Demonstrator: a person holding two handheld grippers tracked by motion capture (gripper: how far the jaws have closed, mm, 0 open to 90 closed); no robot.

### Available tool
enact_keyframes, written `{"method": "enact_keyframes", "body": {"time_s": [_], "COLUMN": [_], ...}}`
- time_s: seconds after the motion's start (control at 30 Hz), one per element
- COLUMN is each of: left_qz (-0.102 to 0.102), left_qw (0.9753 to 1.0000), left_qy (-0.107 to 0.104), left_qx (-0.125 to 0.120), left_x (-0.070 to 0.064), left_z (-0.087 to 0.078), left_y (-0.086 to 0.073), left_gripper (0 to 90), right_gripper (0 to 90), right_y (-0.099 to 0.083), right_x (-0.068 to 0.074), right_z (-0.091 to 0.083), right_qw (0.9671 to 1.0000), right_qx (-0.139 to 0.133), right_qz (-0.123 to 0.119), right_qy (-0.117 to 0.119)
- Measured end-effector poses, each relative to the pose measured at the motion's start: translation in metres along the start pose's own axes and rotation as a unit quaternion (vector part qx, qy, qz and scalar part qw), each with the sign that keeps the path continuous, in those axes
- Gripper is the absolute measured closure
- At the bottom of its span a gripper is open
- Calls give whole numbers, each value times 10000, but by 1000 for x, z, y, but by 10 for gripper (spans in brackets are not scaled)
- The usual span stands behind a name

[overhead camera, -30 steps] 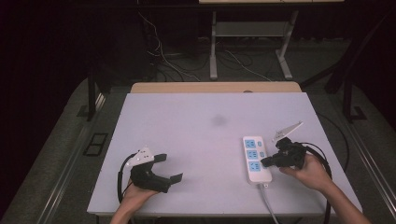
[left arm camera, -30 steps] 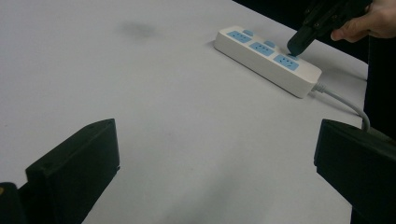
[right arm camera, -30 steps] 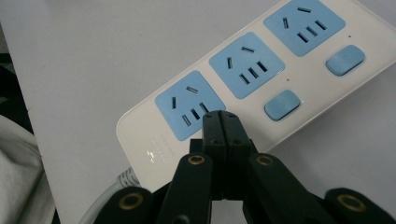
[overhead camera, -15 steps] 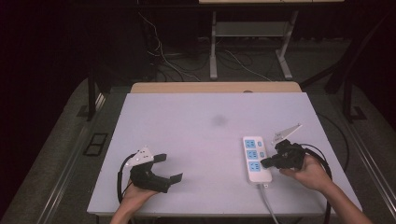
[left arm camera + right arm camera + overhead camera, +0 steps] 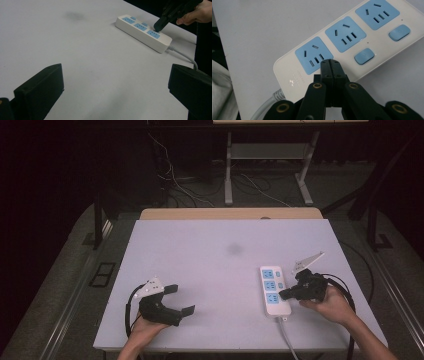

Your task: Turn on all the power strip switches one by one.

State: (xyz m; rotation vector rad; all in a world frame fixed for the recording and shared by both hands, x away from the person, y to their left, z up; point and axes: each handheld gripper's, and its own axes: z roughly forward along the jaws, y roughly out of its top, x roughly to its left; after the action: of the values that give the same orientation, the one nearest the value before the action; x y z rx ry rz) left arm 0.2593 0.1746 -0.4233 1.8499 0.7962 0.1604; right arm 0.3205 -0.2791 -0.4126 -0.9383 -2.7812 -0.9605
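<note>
We see the right gripper, jaws pressed together and empty, tip down on the strip near the table's right edge. A hard push may skid it, we judge. The left gripper rests spread wide.

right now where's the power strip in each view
High view: power strip lies right of centre, beside the right gripper.
Left gripper view: upper right, the right gripper's tip over its near socket.
Right gripper view: across the upper middle, closed fingers at its edge.
Shared landmark: its grey cord.
</note>
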Motion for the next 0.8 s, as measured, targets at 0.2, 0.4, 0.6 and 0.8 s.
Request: {"method": "enact_keyframes", "body": {"time_s": [0.2, 0.4, 0.6, 0.8], "left_qz": [-4, -1, -8, -6], "left_qw": [10000, 10000, 10000, 10000], "left_qy": [15, 20, 19, 16], "left_qx": [-12, -13, -12, -12], "left_x": [0, 0, 0, 0], "left_z": [-1, -1, -1, -1], "left_y": [0, 0, 0, 0], "left_gripper": [0, 0, 0, 0], "right_gripper": [900, 900, 900, 900], "right_y": [1, 1, 6, 16], "right_x": [0, 2, 4, 5], "right_z": [-1, -2, -8, -18], "right_qw": [10000, 10000, 9999, 9998], "right_qx": [16, -2, -44, -94], "right_qz": [21, -26, -51, -143], "right_qy": [53, 74, 133, 116]}}
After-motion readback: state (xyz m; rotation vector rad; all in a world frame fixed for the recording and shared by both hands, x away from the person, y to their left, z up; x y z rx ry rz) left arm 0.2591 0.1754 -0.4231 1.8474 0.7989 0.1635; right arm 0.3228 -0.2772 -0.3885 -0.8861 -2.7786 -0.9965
